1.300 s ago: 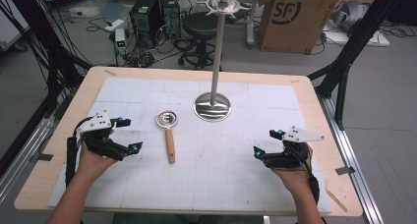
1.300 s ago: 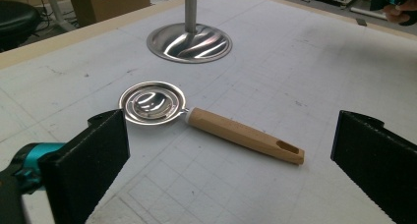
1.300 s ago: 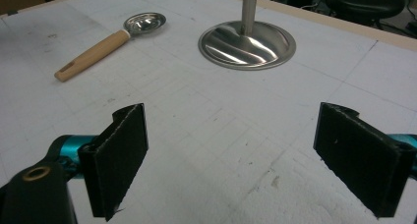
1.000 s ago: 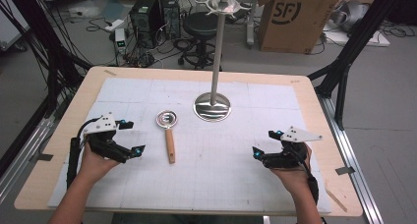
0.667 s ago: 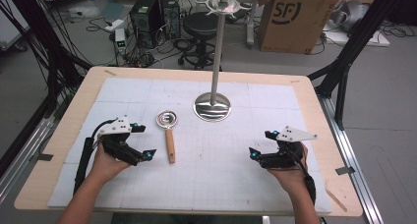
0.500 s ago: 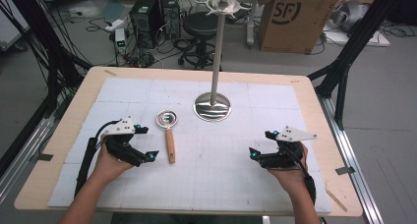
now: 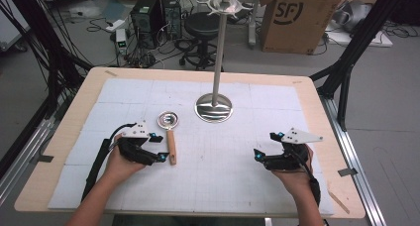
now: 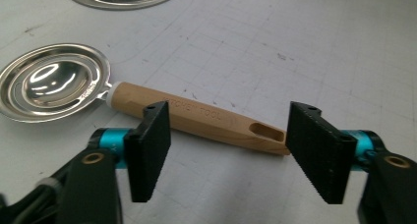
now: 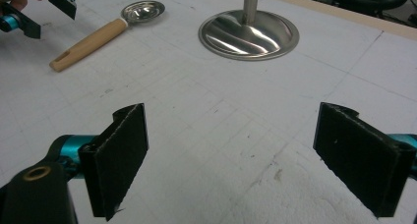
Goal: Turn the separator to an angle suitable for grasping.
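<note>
A small steel scoop with a wooden handle [image 7: 171, 145] lies on the white mat, its bowl [image 7: 168, 121] pointing away from me. My left gripper [image 7: 158, 146] sits right at the near end of the handle. In the left gripper view the handle [image 8: 196, 118] lies crosswise just beyond the two pads [image 8: 147, 150]. They stand on either side of it without touching, and the left gripper [image 8: 231, 155] has just been closing. My right gripper [image 7: 267, 146] rests low at the right of the mat, open [image 9: 246, 160] with bare mat between its jaws.
A steel stand with a round mirrored base [image 7: 214, 108] and a tall pole rises behind the scoop at the table's middle [image 9: 248, 35]. The wooden table edge [image 7: 59, 137] frames the mat. A cardboard box [image 7: 297, 18], a stool and cables lie on the floor beyond.
My left gripper has slid right and down to the wooden handle, and its jaws have narrowed. The right gripper and the scoop stayed where they were.
</note>
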A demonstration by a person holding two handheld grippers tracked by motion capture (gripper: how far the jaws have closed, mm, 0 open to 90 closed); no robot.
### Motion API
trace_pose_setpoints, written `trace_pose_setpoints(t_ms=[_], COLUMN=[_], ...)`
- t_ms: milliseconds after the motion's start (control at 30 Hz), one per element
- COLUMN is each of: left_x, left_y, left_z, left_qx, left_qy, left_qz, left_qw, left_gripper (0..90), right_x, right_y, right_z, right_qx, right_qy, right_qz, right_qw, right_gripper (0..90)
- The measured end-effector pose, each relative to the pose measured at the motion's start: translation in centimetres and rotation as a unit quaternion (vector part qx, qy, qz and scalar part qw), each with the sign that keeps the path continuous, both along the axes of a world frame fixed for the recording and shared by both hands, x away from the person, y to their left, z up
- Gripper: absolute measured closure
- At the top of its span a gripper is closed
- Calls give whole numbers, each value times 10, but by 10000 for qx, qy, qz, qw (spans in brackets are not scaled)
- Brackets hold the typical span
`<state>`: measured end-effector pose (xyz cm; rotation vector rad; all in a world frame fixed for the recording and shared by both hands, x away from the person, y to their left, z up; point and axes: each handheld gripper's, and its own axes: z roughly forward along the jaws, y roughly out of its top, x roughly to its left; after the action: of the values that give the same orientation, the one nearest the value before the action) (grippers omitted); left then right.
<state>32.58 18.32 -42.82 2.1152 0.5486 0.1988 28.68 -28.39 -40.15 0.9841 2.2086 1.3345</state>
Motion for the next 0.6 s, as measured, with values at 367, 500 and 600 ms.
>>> trace_pose_setpoints(t_ms=[367,500,600], left_x=[2,2,2], left_y=[-6,-15,-19], left_z=[-5,-9,-10], left_qx=[357,590,619], left_qy=[138,240,263], left_qz=[-52,-195,-230], left_qw=[9993,9978,9975], left_gripper=[668,759,787], right_x=[0,0,0], right_y=[-1,-1,-1], right_z=[0,0,0], right_qx=[-6,-15,-15], right_qy=[-13,-10,-28], right_qz=[-7,-11,-17], right_qw=[10000,10000,10000], right_gripper=[121,121,121])
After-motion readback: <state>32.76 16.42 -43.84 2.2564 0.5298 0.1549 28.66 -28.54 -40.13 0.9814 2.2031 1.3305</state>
